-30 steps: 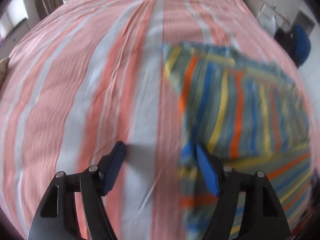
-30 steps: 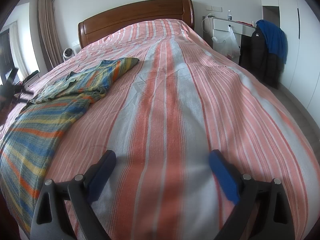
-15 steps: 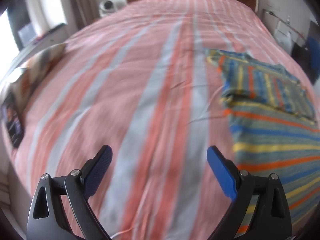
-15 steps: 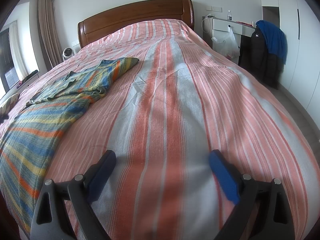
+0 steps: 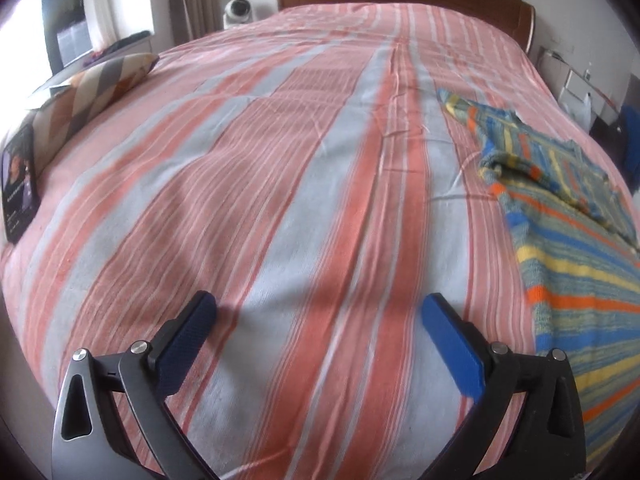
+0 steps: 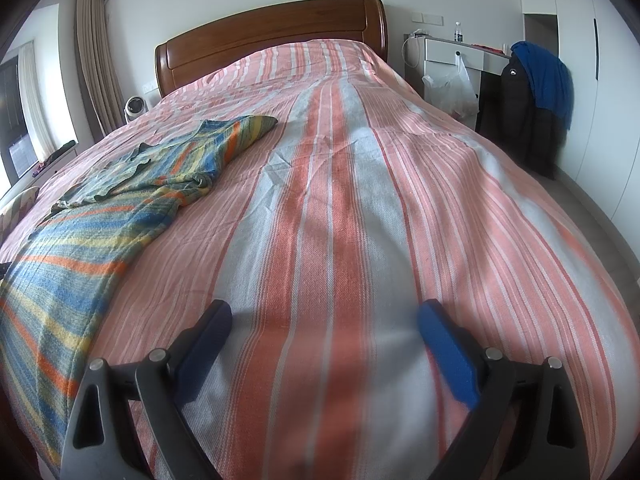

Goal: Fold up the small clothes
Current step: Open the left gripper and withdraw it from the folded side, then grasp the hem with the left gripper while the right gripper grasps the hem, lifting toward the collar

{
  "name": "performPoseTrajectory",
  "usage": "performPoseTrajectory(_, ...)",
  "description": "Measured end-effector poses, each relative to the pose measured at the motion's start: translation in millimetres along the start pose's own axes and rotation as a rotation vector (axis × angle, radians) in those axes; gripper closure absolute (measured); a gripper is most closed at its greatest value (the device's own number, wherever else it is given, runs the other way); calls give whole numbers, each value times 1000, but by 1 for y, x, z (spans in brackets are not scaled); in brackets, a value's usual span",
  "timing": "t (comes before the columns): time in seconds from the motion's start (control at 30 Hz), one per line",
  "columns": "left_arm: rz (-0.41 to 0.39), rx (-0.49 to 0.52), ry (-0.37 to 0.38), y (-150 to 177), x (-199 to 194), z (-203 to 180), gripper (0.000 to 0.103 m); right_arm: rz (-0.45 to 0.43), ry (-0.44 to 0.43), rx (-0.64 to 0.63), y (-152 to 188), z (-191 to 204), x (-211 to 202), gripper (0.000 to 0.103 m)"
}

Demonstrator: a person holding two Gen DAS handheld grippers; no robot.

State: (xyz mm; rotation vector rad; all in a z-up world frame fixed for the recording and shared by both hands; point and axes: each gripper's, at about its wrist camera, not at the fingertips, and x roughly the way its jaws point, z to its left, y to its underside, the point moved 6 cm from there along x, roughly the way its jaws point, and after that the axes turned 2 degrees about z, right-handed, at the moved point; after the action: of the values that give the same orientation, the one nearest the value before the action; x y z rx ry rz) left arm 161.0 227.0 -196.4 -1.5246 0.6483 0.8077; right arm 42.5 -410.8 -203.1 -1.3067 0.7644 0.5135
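Note:
A striped knit garment (image 5: pixel 568 216) in blue, yellow, orange and green lies partly folded on the bed, at the right in the left wrist view and at the left in the right wrist view (image 6: pixel 100 216). Its upper part is folded over the body. My left gripper (image 5: pixel 320 312) is open and empty above bare bedspread, left of the garment. My right gripper (image 6: pixel 324 320) is open and empty above bare bedspread, right of the garment.
The bed has a pink, orange and pale-blue striped bedspread (image 6: pixel 340 200) and a wooden headboard (image 6: pixel 272 36). A patterned cushion (image 5: pixel 88 92) and a dark card (image 5: pixel 18 184) lie at its left edge. A white desk (image 6: pixel 452 56) and a chair with jackets (image 6: pixel 532 104) stand to the right.
My left gripper has opened wide and swung left, away from the garment edge. The right gripper has not moved.

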Motion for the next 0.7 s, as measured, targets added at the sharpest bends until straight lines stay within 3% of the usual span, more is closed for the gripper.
performPoseTrajectory(0.47,-6,12,-12,0,6,-5,0,-4,-2,1,1,0,-2,9)
performPoseTrajectory(0.57,40,-16,9,-4,-4,1,3,-1,0,0,1,0,-2,9)
performPoseTrajectory(0.63,16,-90,106,-5,-30,9,2,26,4,-4,-2,0,-3,9)
performPoseTrajectory(0.7,38,-91,241,6,-54,4,2,116,26,-27,-6,3,-5,9)
